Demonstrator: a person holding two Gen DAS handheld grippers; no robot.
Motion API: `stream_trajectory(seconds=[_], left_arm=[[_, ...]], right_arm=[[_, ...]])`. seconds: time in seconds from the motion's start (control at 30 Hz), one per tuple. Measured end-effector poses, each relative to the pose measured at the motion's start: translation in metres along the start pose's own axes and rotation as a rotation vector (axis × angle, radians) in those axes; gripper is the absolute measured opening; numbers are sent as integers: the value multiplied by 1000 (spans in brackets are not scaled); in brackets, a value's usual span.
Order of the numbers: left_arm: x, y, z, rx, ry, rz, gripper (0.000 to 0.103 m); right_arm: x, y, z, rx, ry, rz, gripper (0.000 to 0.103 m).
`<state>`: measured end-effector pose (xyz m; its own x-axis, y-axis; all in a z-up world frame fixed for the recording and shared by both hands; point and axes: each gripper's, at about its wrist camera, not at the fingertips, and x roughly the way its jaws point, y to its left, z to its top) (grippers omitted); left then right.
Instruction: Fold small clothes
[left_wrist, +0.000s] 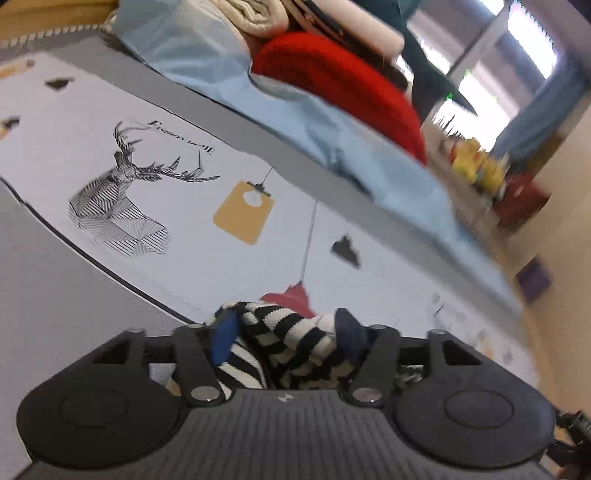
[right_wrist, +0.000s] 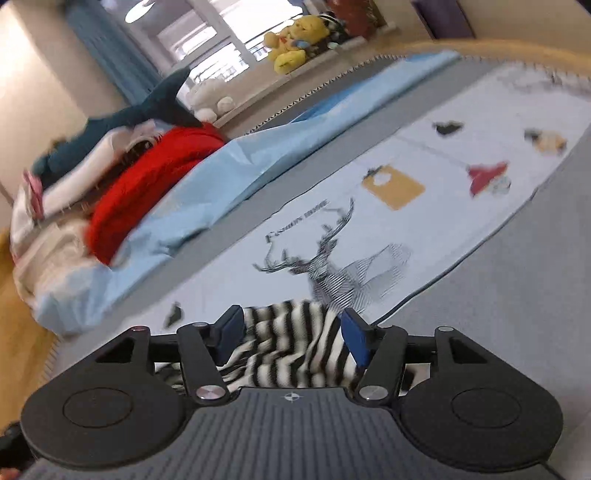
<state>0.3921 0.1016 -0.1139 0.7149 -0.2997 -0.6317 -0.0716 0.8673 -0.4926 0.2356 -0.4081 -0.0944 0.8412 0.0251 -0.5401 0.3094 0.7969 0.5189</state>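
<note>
A black-and-white striped garment (left_wrist: 295, 343) lies bunched on the printed play mat (left_wrist: 184, 240), right in front of my left gripper (left_wrist: 286, 332). The blue pads (left_wrist: 225, 332) stand apart on either side of the cloth without pinching it, so this gripper is open. In the right wrist view the same striped garment (right_wrist: 288, 347) lies between the spread fingers of my right gripper (right_wrist: 293, 334). Its pads (right_wrist: 354, 339) stand clear of the fabric, open too. The gripper bodies hide the near part of the garment.
The mat (right_wrist: 461, 221) carries a deer print (left_wrist: 122, 192). Beyond it lies a crumpled light blue sheet (left_wrist: 369, 173) with a red knit (left_wrist: 332, 85) and a pile of pale clothes (right_wrist: 55, 240). A shark plush (right_wrist: 147, 107) and a yellow plush toy (right_wrist: 295, 40) are by the window.
</note>
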Motion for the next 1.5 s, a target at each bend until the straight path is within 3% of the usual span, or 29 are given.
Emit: stream_trajectory(seconds=[0.03, 0.1, 0.2, 0.33, 0.43, 0.47, 0.5, 0.53, 0.6, 0.67, 0.73, 0.77, 0.8, 0.83, 0.93, 1.0, 1.07, 1.2, 1.27, 1.33, 1.37, 1.47, 1.5], left_arm=[[2, 0, 5, 2, 17, -15, 70], [1, -7, 14, 42, 24, -27, 86], [-7, -22, 19, 84, -91, 35, 103], [-7, -31, 25, 59, -128, 43, 103], [-6, -33, 24, 91, -101, 47, 103], [-5, -34, 22, 126, -91, 55, 103], [-5, -35, 20, 162, -81, 58, 103], [-5, -35, 17, 200, -72, 56, 103], [-5, -36, 11, 285, -59, 41, 103], [-3, -36, 5, 332, -55, 55, 103], [2, -32, 0, 332, -50, 81, 103], [5, -27, -1, 315, -39, 93, 103], [8, -23, -2, 296, -26, 101, 103], [12, -18, -2, 276, -13, 109, 103], [20, -3, 1, 224, 21, 133, 103], [21, 4, 5, 200, 21, 154, 103], [21, 8, 7, 177, 23, 160, 103], [22, 7, 8, 169, 47, 146, 103], [24, 1, 5, 192, 74, 119, 103], [27, -5, 1, 220, 95, 110, 103], [29, -9, -2, 236, 100, 115, 103], [33, -13, -5, 242, 90, 137, 103], [34, -12, -5, 230, 92, 140, 103]], right_arm=[[-3, 4, 3, -57, -19, 15, 62], [-7, 11, 2, -184, -70, 21, 63], [2, 34, -6, -396, -49, 24, 63], [26, 68, -31, -612, 61, 51, 64], [55, 85, -54, -733, 136, -51, 66], [63, 87, -60, -779, 146, -95, 58], [69, 90, -64, -825, 168, -124, 20], [72, 92, -64, -847, 181, -143, 9], [57, 94, -41, -727, 147, -49, 10], [32, 89, -7, -550, 11, 55, 9], [23, 66, 19, -357, -147, 42, 11], [26, 55, 23, -293, -182, 11, 17], [34, 44, 25, -251, -185, -46, 32], [46, 34, 24, -228, -154, -122, 40], [60, 26, 16, -265, -80, -258, 44], [54, 37, 14, -341, -97, -228, 53], [49, 56, 15, -408, -91, -121, 57], [55, 89, -13, -562, 158, 177, 56], [66, 105, -35, -652, 250, 230, 61], [81, 116, -59, -721, 290, 181, 66], [88, 120, -68, -753, 292, 151, 63], [90, 130, -80, -797, 278, 137, 15], [89, 132, -79, -797, 263, 141, 6]])
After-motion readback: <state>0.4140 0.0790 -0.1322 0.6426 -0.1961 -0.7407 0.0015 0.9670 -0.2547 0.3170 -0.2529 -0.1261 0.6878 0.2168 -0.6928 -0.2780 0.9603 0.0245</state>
